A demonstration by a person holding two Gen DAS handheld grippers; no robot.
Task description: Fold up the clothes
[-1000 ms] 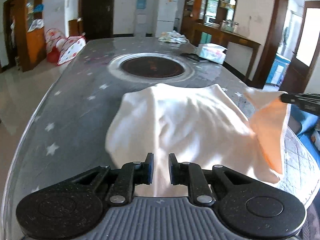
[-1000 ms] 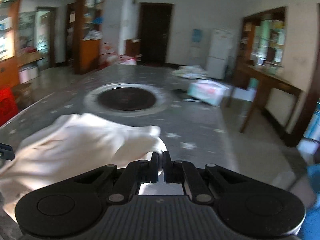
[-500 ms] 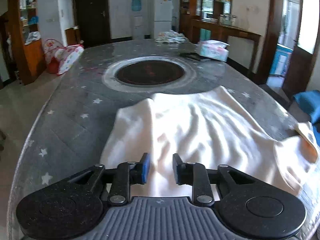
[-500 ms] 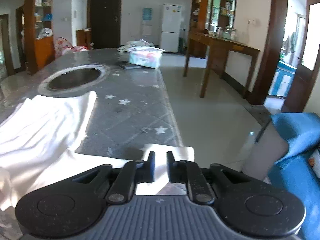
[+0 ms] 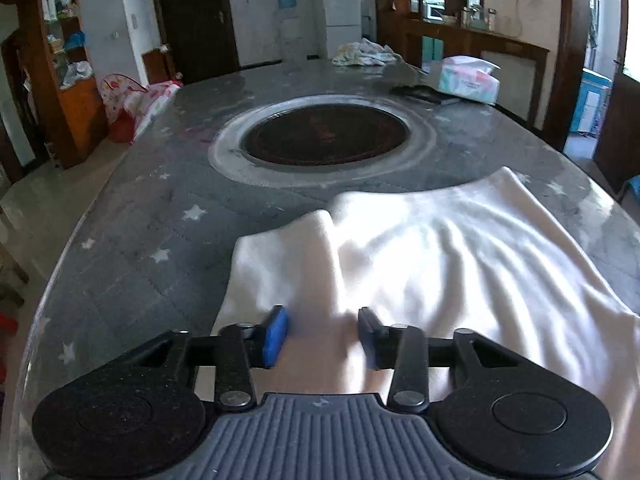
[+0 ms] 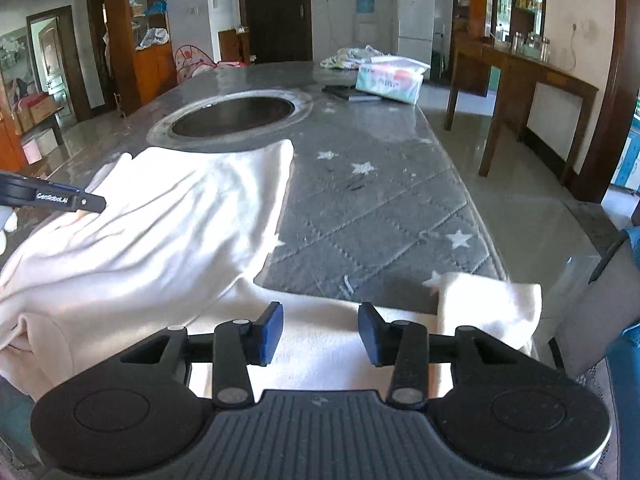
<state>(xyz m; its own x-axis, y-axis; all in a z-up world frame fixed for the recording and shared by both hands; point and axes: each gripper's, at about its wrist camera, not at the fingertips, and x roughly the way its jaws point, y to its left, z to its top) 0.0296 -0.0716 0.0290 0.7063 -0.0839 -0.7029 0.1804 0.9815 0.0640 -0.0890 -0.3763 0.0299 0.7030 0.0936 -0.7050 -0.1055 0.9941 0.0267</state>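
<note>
A cream-white garment lies spread and wrinkled on the near end of the grey star-patterned table. In the right wrist view the garment reaches to the table's near edge, with a sleeve end lying at the right. My left gripper is open just above the garment's near left part, holding nothing. My right gripper is open over the garment's near strip, holding nothing. One finger of the left gripper shows at the left of the right wrist view.
A round dark recessed burner sits in the table's middle. A tissue pack, a dark flat object and a pile of cloth lie at the far end. A wooden side table stands to the right.
Both grippers have opened and let go of the garment. The lifted sleeve the right gripper held now lies flat at the table's near edge.
</note>
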